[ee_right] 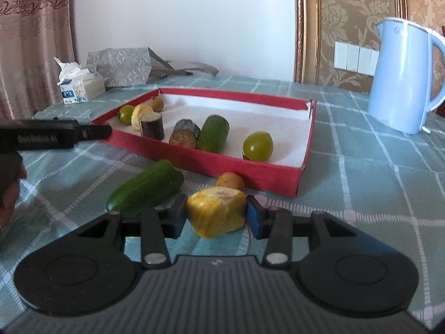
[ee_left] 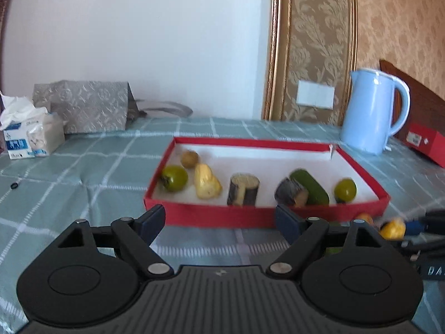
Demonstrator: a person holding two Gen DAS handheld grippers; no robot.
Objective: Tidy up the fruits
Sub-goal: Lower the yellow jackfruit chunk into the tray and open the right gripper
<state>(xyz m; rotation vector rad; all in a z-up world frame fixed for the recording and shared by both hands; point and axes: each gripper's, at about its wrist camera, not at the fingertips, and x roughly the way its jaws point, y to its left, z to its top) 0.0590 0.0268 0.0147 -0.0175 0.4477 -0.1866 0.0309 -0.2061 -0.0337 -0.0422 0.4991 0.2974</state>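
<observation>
Right gripper is closed on a yellow corn piece, and both of its blue pads press the sides of this piece, which sits low over the checked tablecloth. Just behind the corn lies a small yellowish fruit, near the front wall of the red box. On the left of the corn a cucumber lies on the cloth, outside the box.

Left gripper has its jaws wide apart and nothing is between them; it points at the front wall of the box.

Inside the box, on the white bottom, the things stand in a loose row: a green tomato, a small brown fruit behind it, a second corn piece, a dark sugarcane piece standing upright, another sugarcane piece lying down and touching a short cucumber piece, then a second green tomato near the right wall.

Behind the box on the right stands a light blue kettle. Far on the left are a tissue pack and a grey bag.
</observation>
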